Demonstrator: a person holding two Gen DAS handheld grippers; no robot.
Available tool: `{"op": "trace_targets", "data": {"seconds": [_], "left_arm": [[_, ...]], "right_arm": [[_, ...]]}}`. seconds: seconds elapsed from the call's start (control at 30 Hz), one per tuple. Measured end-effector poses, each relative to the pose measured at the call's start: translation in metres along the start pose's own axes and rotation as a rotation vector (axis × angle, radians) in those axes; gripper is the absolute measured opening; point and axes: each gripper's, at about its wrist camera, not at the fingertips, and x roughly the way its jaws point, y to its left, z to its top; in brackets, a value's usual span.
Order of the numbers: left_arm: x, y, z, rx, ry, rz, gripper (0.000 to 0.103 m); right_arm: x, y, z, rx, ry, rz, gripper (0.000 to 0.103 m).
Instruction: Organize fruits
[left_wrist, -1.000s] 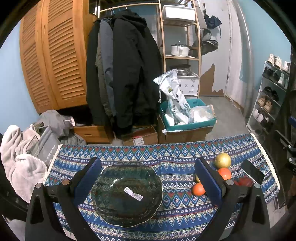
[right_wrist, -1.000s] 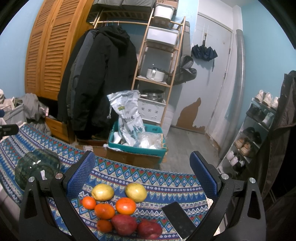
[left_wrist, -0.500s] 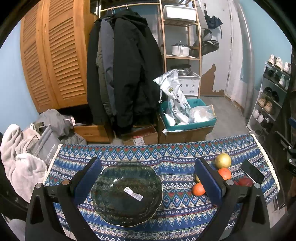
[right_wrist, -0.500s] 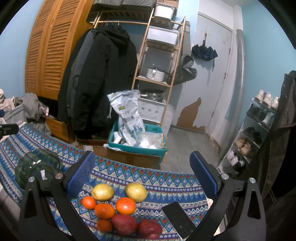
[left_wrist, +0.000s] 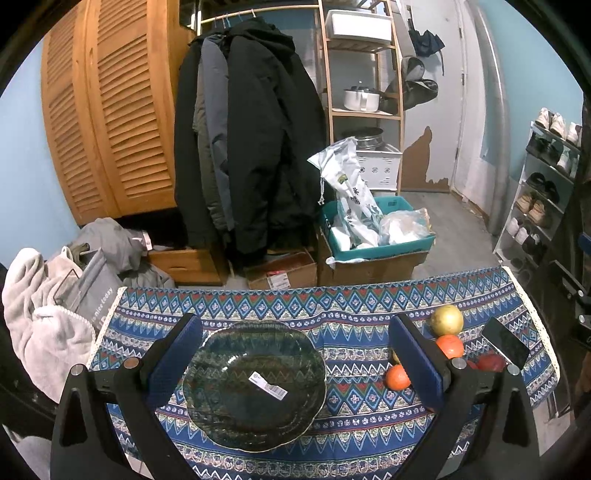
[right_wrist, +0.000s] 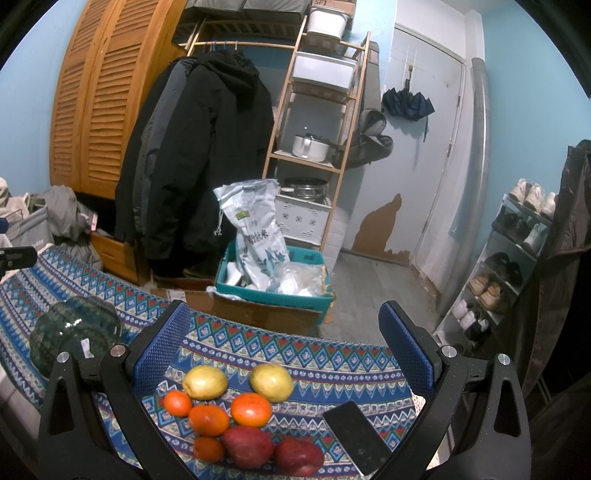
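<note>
A dark green glass plate (left_wrist: 255, 384) with a white label lies empty on the patterned cloth, between the fingers of my open, empty left gripper (left_wrist: 295, 362). The plate also shows at the left of the right wrist view (right_wrist: 74, 339). My right gripper (right_wrist: 282, 350) is open and empty above a cluster of fruit: two yellow pears (right_wrist: 205, 382) (right_wrist: 271, 382), several oranges (right_wrist: 251, 409) and two red apples (right_wrist: 247, 446) (right_wrist: 299, 456). In the left wrist view some of the fruit (left_wrist: 447, 319) lies right of the plate, partly hidden by the right finger.
A black phone (right_wrist: 356, 437) lies on the cloth right of the fruit, near the table's right edge. Behind the table stand a teal crate with bags (right_wrist: 273, 284), hanging coats (left_wrist: 251, 147) and a shoe rack (right_wrist: 517, 258). Clothes (left_wrist: 48, 291) are piled at the left.
</note>
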Motion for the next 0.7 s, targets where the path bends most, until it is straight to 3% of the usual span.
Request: {"op": "trace_targets", "data": {"seconds": [0.7], "left_arm": [[0.0026,0.0005,0.0007,0.001,0.008,-0.014,0.102]], "right_arm": [[0.0019,-0.0004,-0.0024,0.001,0.004,0.0,0.1]]}}
